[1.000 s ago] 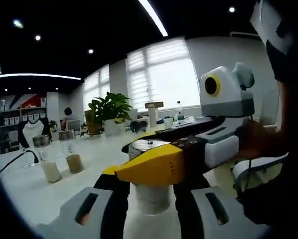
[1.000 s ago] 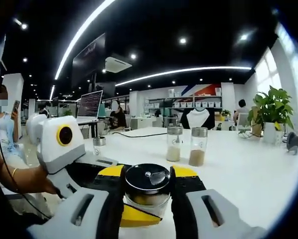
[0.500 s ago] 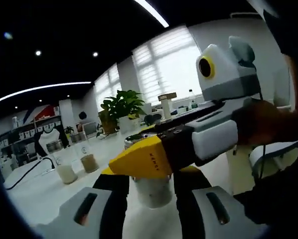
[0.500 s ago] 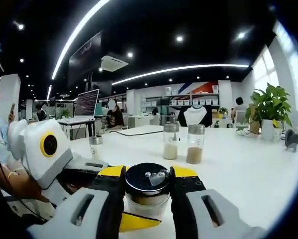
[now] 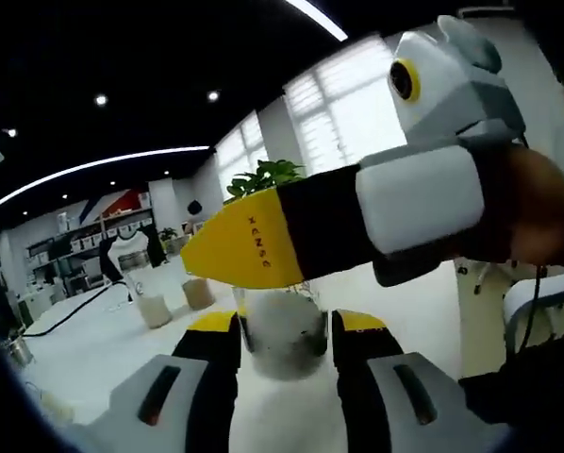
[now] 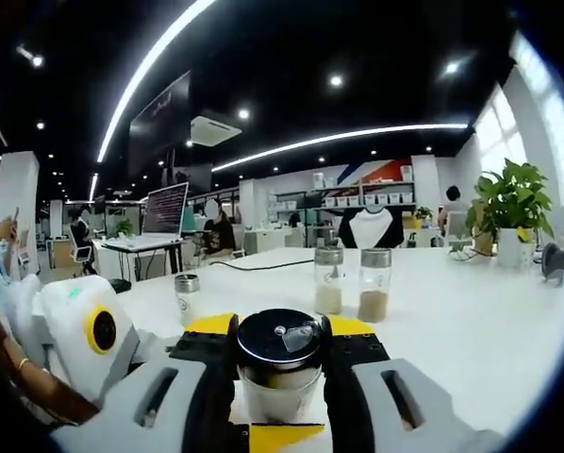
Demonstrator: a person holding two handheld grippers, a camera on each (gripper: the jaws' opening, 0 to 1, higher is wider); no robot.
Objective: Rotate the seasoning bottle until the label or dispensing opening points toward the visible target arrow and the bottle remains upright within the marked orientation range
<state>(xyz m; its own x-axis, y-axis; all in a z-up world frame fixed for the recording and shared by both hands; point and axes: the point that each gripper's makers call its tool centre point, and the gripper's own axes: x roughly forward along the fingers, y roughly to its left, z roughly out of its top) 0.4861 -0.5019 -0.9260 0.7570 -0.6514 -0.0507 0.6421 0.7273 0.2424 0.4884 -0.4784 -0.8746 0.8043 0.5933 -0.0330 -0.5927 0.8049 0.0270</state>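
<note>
Since a second ago, in the left gripper view, the right gripper [image 5: 263, 245] has swung up across the middle of the frame, and our left gripper [image 5: 284, 344] now clamps the seasoning bottle [image 5: 282, 330] low in the centre, above the white table [image 5: 93, 349]. In the right gripper view, the left gripper [image 6: 98, 330] has dropped to the lower left; our right gripper [image 6: 280, 354] is closed on the bottle's black lid [image 6: 280, 340] at bottom centre, two spice jars [image 6: 348, 281] behind. We judge we should hold the body steady, turn the top slowly and keep it vertical; no arrow is visible.
</note>
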